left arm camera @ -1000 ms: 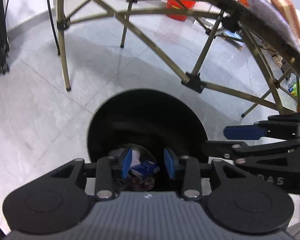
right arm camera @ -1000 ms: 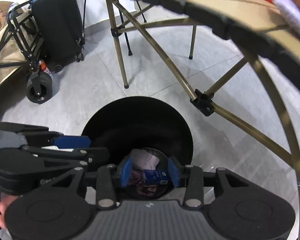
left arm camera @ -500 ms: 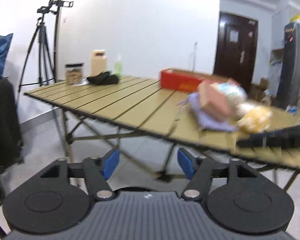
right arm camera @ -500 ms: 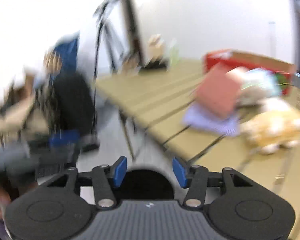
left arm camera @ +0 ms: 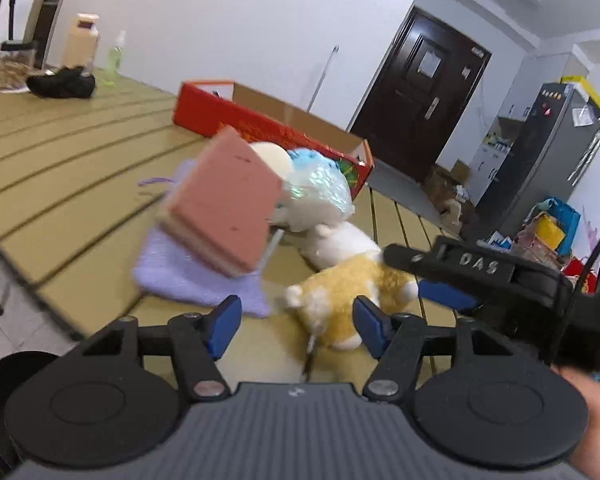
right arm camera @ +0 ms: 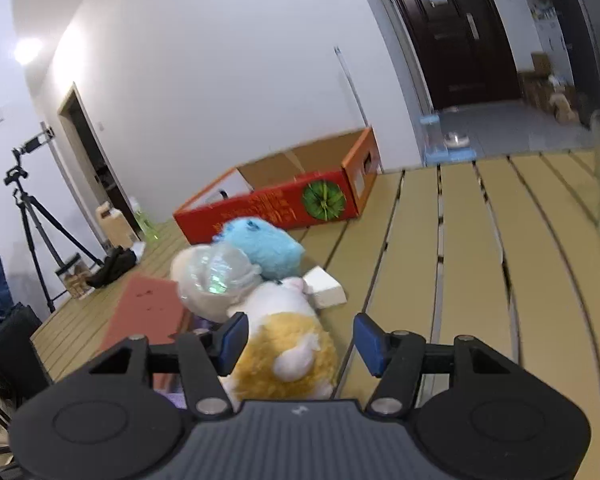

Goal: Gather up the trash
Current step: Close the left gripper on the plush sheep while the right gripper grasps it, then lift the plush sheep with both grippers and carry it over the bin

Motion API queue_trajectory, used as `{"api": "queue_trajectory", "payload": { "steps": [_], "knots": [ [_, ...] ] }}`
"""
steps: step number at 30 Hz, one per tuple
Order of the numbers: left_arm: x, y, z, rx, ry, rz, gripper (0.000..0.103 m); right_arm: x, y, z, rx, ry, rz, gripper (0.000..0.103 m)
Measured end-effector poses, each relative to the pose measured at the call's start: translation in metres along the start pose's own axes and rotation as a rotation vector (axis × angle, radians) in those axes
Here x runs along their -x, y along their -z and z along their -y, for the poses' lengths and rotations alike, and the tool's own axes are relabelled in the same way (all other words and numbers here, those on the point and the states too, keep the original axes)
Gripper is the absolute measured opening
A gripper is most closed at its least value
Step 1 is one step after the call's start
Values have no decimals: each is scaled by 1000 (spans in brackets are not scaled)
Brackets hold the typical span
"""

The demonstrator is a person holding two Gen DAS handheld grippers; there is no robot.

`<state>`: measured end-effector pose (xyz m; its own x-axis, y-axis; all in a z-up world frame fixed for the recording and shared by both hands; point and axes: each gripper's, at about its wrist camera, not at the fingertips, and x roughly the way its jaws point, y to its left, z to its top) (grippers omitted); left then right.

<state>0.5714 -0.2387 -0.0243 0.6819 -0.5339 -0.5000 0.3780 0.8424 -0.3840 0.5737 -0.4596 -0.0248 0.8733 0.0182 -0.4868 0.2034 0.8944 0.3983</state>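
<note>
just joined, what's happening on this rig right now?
A person holds two tongs over a slatted tan folding table, collecting trash. Both the left tongs and the right tongs are open and empty, aimed at a pile: a yellow-and-white plush toy, a crumpled clear plastic bag, a blue fluffy toy, a pink sponge block on a lavender cloth. An open red cardboard box sits behind. Nothing is gripped yet.

On the bench (left arm camera: 80,184), a book (left arm camera: 224,204) rests on a cloth pouch (left arm camera: 188,276); stuffed toys (left arm camera: 348,296) lie right of it, an open box (left arm camera: 260,120) behind them, jars (left arm camera: 12,66) far left.
</note>
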Motion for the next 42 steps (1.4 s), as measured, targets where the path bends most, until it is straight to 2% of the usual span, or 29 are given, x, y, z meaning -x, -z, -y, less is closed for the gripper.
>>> {"api": "queue_trajectory", "payload": {
  "steps": [5, 7, 16, 20, 24, 28, 32, 35, 39, 42],
  "knots": [
    [-22, -7, 0, 37, 46, -24, 59, -17, 1, 23, -104, -91, -52, 58],
    [-30, -11, -4, 48, 93, -49, 52, -22, 3, 26, -143, -136, -88, 55],
    [-50, -7, -13, 181, 162, -104, 56, -10, 5, 30, -189, -123, -123, 51],
    [-52, -5, -7, 219, 199, -122, 54, 9, 8, 30, -166, -65, -91, 49],
    [-44, -1, 10, 209, 240, -120, 53, 37, 10, 40, -150, -58, -43, 48],
    [-21, -1, 22, 179, 249, -75, 53, 60, 8, 41, -143, -109, 3, 48],
    [21, -7, 15, 148, 224, 1, 53, 77, 12, 16, -101, -195, 47, 48],
    [61, -9, -5, 129, 170, 60, 53, 77, 21, -18, -68, -287, 45, 48],
    [110, -6, -42, 130, 94, 114, 53, 72, 41, -78, 28, -355, 36, 48],
    [143, 1, -79, 159, 35, 135, 53, 58, 60, -120, 74, -428, -20, 48]
  ]
}}
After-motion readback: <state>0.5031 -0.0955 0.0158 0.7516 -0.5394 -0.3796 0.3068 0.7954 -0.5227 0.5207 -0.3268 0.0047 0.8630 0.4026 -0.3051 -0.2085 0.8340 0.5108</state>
